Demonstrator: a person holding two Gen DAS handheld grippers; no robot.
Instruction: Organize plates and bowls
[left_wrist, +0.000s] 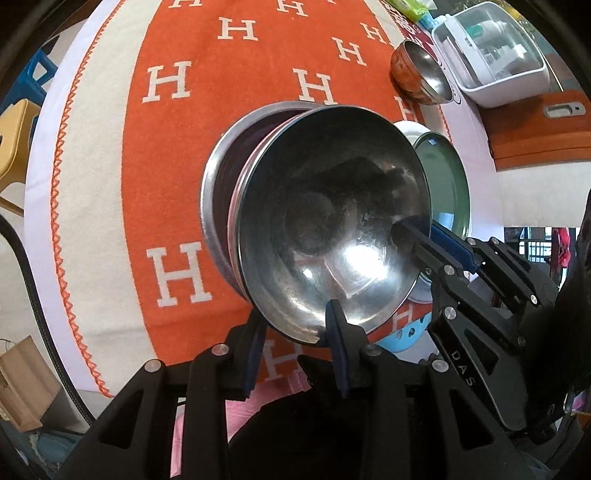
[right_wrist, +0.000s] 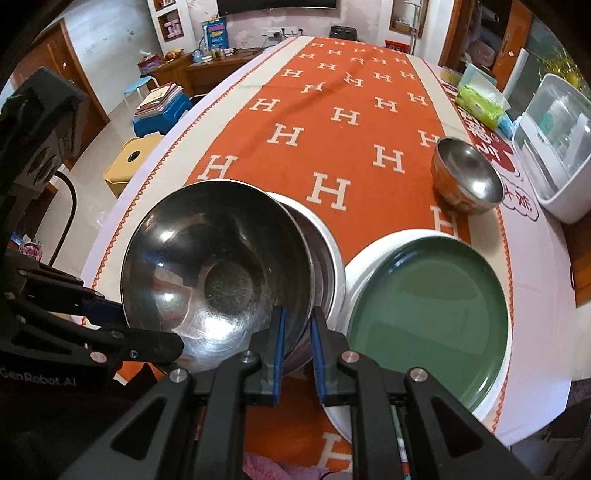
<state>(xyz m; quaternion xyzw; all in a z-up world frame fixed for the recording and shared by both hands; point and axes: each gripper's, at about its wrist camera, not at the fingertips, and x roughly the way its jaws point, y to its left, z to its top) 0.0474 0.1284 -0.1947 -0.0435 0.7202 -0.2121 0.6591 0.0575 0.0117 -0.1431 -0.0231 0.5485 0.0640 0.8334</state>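
Mid-step: I'm nesting the steel bowl (right_wrist: 218, 273) into the bowl under it (right_wrist: 325, 258), on the counter (right_wrist: 122, 206) just beside the green plate (right_wrist: 432, 317). Both tools are on it. My left tool (left_wrist: 295, 350) pinches the near rim, one finger inside, one out. My right tool (right_wrist: 297, 350) is nearly closed, clamped on the opposite rim, thin wall btwn the pads. Top bowl is tilted, not seated yet.

Next, I reckon: level it, lower till the rims sit even, then let go w/ both tools & lift clear. A third bowl (right_wrist: 467, 177) sits well apart, prob. next for the stack.
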